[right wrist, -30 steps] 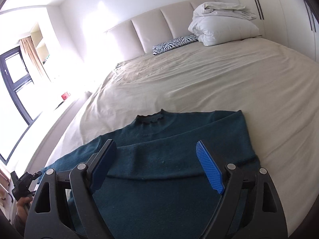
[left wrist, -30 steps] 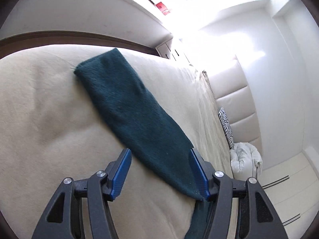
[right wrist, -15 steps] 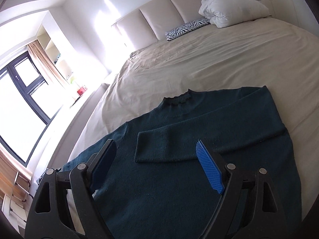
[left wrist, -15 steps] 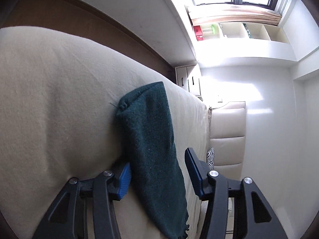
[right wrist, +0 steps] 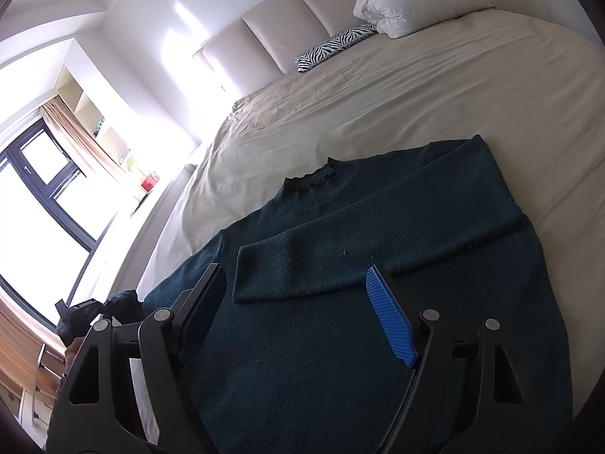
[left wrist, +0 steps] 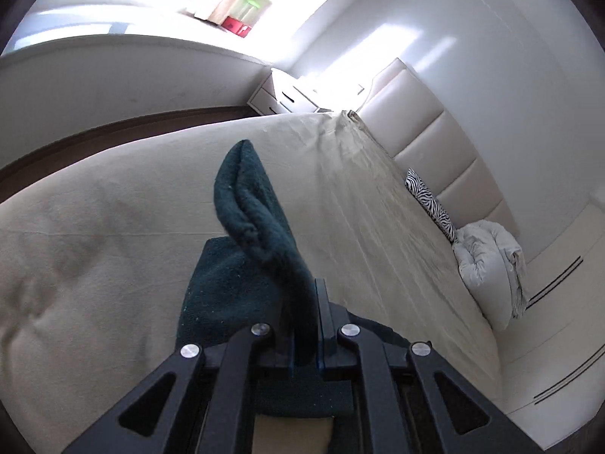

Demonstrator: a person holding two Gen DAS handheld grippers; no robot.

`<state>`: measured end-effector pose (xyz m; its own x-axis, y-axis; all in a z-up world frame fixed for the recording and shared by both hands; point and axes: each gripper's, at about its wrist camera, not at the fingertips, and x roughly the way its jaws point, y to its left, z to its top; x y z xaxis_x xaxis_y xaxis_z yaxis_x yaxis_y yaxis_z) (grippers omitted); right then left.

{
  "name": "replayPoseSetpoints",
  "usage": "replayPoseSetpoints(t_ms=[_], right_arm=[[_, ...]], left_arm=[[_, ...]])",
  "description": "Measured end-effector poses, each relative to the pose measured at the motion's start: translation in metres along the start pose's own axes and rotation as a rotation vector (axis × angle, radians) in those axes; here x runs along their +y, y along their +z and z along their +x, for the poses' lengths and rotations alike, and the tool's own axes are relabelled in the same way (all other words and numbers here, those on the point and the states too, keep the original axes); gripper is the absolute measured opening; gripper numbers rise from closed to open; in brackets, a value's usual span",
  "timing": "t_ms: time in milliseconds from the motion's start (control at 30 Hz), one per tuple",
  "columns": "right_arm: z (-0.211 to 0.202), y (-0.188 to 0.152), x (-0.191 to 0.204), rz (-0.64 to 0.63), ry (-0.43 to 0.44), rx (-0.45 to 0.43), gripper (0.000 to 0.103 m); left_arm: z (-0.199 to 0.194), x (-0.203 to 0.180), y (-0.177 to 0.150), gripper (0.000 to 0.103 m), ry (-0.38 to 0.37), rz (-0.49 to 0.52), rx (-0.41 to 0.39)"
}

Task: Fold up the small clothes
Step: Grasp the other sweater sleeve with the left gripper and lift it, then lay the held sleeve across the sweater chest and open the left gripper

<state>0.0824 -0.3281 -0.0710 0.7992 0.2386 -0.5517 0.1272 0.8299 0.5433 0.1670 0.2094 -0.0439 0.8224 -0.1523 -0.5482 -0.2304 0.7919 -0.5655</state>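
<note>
While the left claw (left wrist: 305, 325) is pinched tight on the dark green sleeve (left wrist: 257, 227), its two blue pads pressed to the knit from either side, the sleeve rises out of the jaws and curls over ahead of it, its cuff end looped in the air above the bed (left wrist: 94, 246). Just below and behind that grip, more of the sweater (right wrist: 378, 265) lies flat on the beige sheet. The right claw (right wrist: 302, 314) hovers over the sweater's body with its jaws spread wide and nothing between them, tilted down toward the fabric. Directly ahead of it, the other sleeve (right wrist: 340, 261) lies folded across the chest, its cuff pointing toward the claw's left finger. Beyond that sits the ruffled collar (right wrist: 310, 181). Far ahead, a zebra-print pillow (right wrist: 334, 47) and a bundled white duvet (right wrist: 416, 0) rest against the padded headboard (right wrist: 264, 34).
</note>
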Motion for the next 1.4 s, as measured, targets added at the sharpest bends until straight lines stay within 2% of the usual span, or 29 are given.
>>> replayPoseSetpoints(t_ms=[100,200,300,367,433,500,567,667,833,967,1000,1133,1200,1333,1400], right_arm=[[-0.004,0.0,-0.019,0.034,-0.011,-0.006,0.076],[-0.01,-0.001,-0.038,0.064,-0.021,-0.014,0.076],[-0.013,-0.002,-0.057,0.1,-0.029,-0.01,0.076],[-0.012,-0.003,-0.068,0.121,-0.037,0.003,0.076],[-0.008,-0.002,-0.076,0.132,-0.038,0.022,0.076],[0.001,0.0,-0.08,0.132,-0.035,0.044,0.076],[0.015,0.003,-0.08,0.137,-0.016,0.076,0.076],[0.048,0.013,-0.071,0.148,0.03,0.125,0.076],[0.118,0.025,-0.049,0.21,0.167,0.287,0.076],[0.17,0.023,-0.041,0.287,0.19,0.413,0.076],[0.179,0.02,-0.038,0.296,0.193,0.433,0.073],[0.196,0.018,-0.024,0.301,0.187,0.458,0.072],[0.203,0.019,-0.016,0.281,0.184,0.478,0.063],[0.217,0.02,-0.007,0.252,0.157,0.498,0.053],[0.221,0.022,-0.007,0.245,0.14,0.502,0.038]], left_arm=[[0.015,-0.092,-0.041,0.008,-0.028,0.304,0.039],[0.03,-0.173,-0.107,0.008,-0.051,0.606,0.067],[0.057,-0.218,-0.177,0.01,-0.009,0.855,0.108],[0.077,-0.223,-0.207,0.013,0.037,0.931,0.158],[0.089,-0.212,-0.216,0.023,0.042,0.914,0.209],[0.09,-0.204,-0.218,0.047,0.049,0.897,0.217],[0.081,-0.198,-0.218,0.058,0.036,0.883,0.2],[0.082,-0.194,-0.207,0.066,0.009,0.843,0.196],[0.067,-0.178,-0.204,0.069,-0.012,0.815,0.207],[0.053,-0.169,-0.202,0.071,-0.033,0.806,0.211],[0.048,-0.164,-0.201,0.072,-0.037,0.802,0.21],[0.023,-0.137,-0.191,0.075,-0.05,0.762,0.203],[0.013,-0.119,-0.18,0.075,-0.056,0.706,0.214],[0.001,-0.084,-0.147,0.075,-0.061,0.555,0.212],[0.002,-0.067,-0.128,0.075,-0.06,0.47,0.206]])
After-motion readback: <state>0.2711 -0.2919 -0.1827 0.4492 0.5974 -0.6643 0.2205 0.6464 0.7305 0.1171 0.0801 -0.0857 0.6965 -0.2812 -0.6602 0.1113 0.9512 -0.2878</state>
